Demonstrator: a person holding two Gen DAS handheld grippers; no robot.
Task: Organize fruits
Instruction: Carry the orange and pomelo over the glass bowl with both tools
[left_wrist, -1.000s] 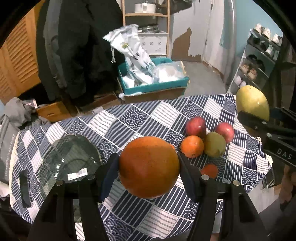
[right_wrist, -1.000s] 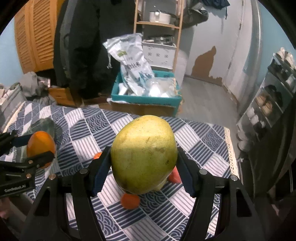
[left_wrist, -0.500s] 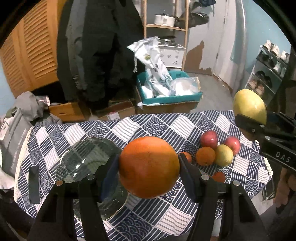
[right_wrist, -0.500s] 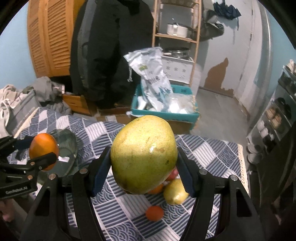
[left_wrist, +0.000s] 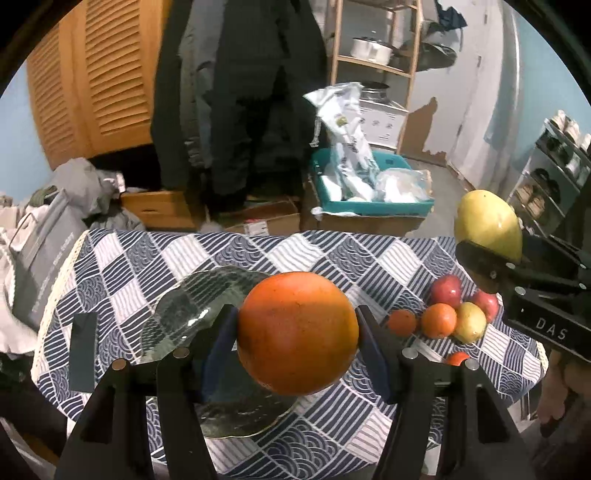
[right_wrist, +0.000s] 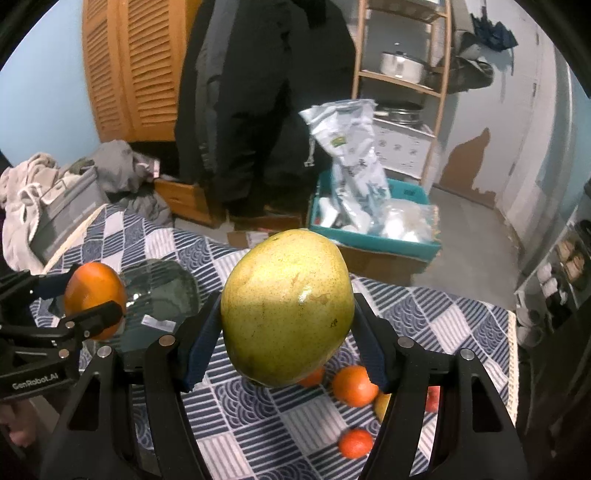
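Left gripper (left_wrist: 297, 334): jaws pinching a big orange (left_wrist: 297, 332) from both sides, held in the air above the table.
Right gripper (right_wrist: 286, 312): jaws clamped on a large yellow-green mango (right_wrist: 286, 308), also held clear of the cloth.
Glass plate (left_wrist: 184, 314): lies on the table under and just left of the held orange, nothing on it.
Dark flat object (left_wrist: 84, 350): lies on the cloth left of the plate.
Loose fruit (left_wrist: 448, 319): a small cluster on the right part of the table, two red apples, a yellow-green fruit and small oranges, touching or just beside each other.
Tablecloth (left_wrist: 332, 254): blue and white patchwork, covers the whole table.
Teal crate (left_wrist: 369, 206): on the floor beyond the table, holding plastic bags.
Coats (left_wrist: 240, 92): dark, hanging behind, beside orange louvred doors (left_wrist: 92, 81).
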